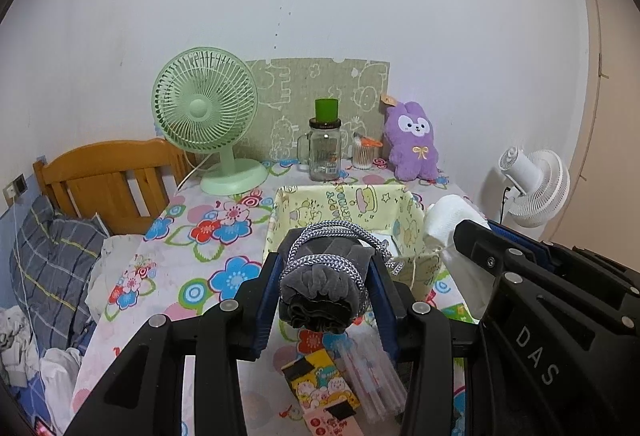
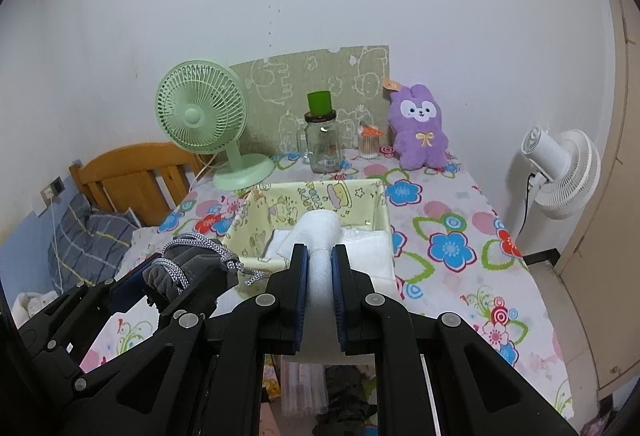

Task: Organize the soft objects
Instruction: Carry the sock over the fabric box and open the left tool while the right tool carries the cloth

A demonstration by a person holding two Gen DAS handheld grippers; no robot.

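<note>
My left gripper (image 1: 326, 268) is shut on a rolled grey velvet pouch (image 1: 320, 288) wound with a grey-and-white cord, held in the air just in front of the yellow fabric basket (image 1: 340, 200). My right gripper (image 2: 319, 256) is shut on a rolled white towel (image 2: 318, 232), which hangs over the basket (image 2: 316, 196). White folded cloth (image 2: 368, 248) lies inside the basket. In the right wrist view the left gripper (image 2: 160, 276) and the grey pouch (image 2: 176, 268) show at lower left. The white towel (image 1: 448, 216) and the right gripper's black body appear at the right of the left wrist view.
On the flowered tablecloth (image 1: 200, 256) stand a green desk fan (image 1: 208, 116), a glass jar (image 1: 324, 152) with a green cup on top, a cotton-swab jar (image 1: 362, 152) and a purple plush rabbit (image 1: 412, 140). A white fan (image 2: 560, 172) stands right; a wooden headboard (image 1: 104, 180) left.
</note>
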